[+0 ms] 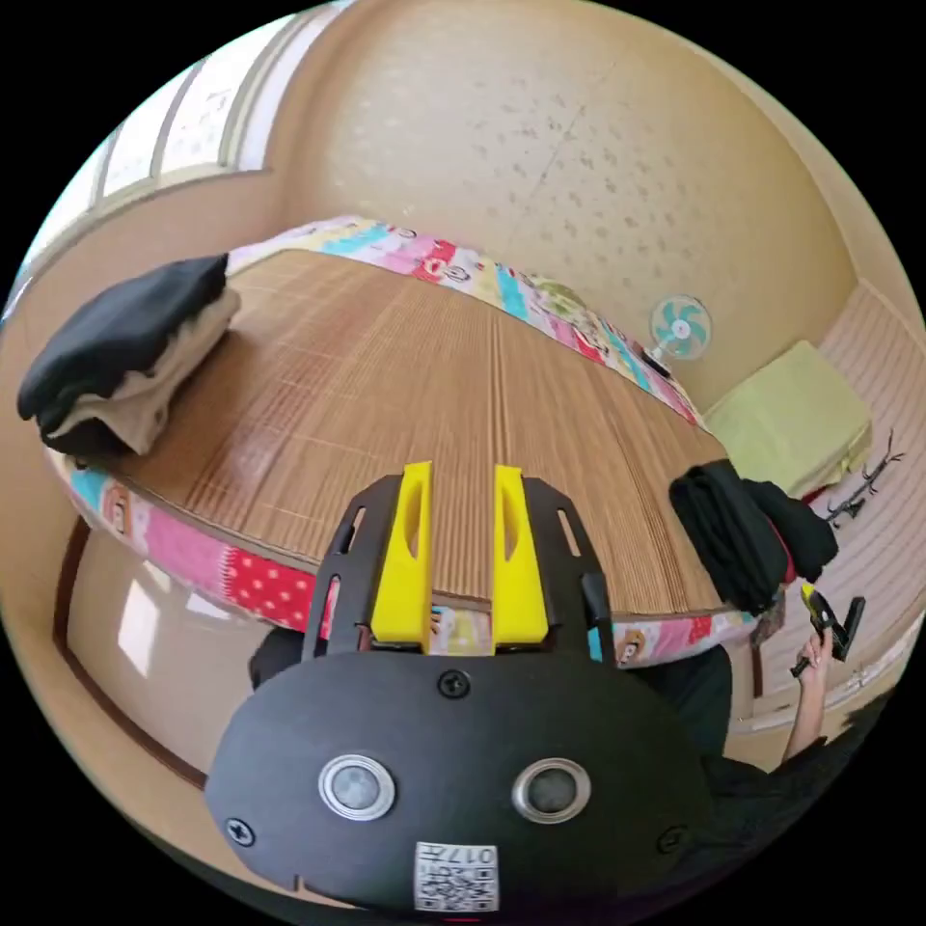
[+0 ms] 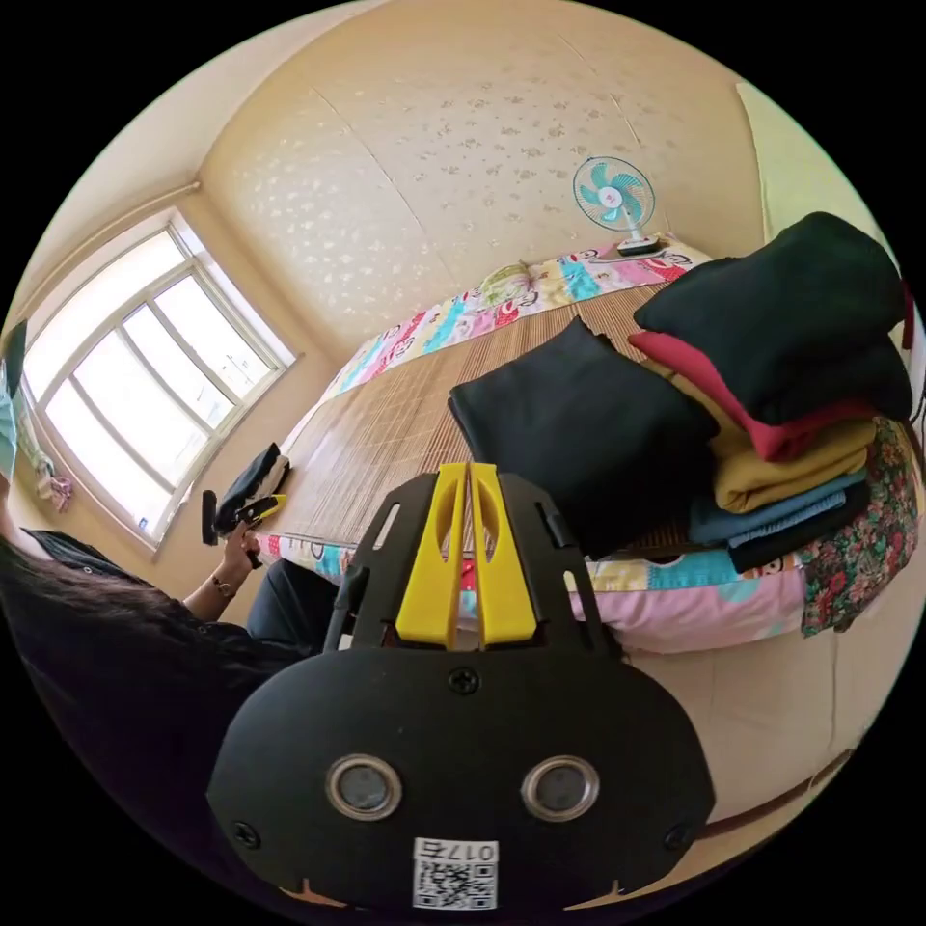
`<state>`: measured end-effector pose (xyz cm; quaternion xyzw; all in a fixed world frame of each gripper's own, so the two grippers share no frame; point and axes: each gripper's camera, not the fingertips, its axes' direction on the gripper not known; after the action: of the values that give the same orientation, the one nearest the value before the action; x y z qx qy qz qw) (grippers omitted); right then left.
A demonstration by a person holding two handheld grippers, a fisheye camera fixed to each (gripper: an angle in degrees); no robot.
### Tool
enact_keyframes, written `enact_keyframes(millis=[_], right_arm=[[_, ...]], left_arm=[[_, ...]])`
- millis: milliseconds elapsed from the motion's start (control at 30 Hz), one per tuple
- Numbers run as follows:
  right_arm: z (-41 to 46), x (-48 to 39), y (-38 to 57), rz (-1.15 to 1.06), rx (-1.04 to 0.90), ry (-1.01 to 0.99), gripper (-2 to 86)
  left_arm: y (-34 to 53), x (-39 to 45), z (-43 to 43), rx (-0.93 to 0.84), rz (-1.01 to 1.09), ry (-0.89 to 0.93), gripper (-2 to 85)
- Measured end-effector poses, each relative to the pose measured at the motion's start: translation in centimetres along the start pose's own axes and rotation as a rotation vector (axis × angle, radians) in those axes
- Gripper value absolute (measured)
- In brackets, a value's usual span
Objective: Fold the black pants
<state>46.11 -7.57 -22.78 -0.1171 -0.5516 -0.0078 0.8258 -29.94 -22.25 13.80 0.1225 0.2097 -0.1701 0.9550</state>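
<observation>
While the left gripper (image 1: 461, 473) hangs released above the near edge of the bed (image 1: 289, 588), its yellow jaws parted and holding nothing, the risk in the left gripper view is a wrong pick; a small stack of clothes (image 1: 125, 357) sits at the bed's far left corner, soft knit black over cream, and a reach there would take the wrong dark piece; the bamboo mat (image 1: 405, 386) is ribbed, slick and glossy, so cloth dragged over it may slide rather than crease; the right gripper (image 1: 831, 617) shows small beyond the bed's right corner, beside a dark pile.

From the right gripper view, the right gripper (image 2: 469, 473) is clenched on nothing, jaws together, off the near edge; the black pants (image 2: 579, 434) lie on the mat near the right end, a thick matte slab with a squared edge, apparently already folded, touching the tall pile (image 2: 801, 386) of black, red, mustard and blue layers; a careless tug could topple that leaning pile or undo the fold; a patchwork sheet (image 2: 666, 588) borders the mat; the left gripper (image 2: 236, 511) shows far off.
</observation>
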Motion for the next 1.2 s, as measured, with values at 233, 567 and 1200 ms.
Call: enact_keyframes(millis=[233, 567, 1200], right_arm=[[4.9, -4.5, 2.0, 0.014, -0.011, -0.169, 0.5], [7.9, -10.4, 0.4, 0.001, -0.097, -0.131, 0.5], [34.2, -32.6, -8.1, -0.377, -0.554, -0.418, 11.8]], left_arm=[[-10.5, -24.3, -18.2, 0.378, -0.435, -0.502, 15.0], [-11.7, -23.3, -11.9, 0.169, -0.485, -0.180, 2.1], [23.0, 27.3, -3.9, -0.475, 0.461, 0.752, -0.7]])
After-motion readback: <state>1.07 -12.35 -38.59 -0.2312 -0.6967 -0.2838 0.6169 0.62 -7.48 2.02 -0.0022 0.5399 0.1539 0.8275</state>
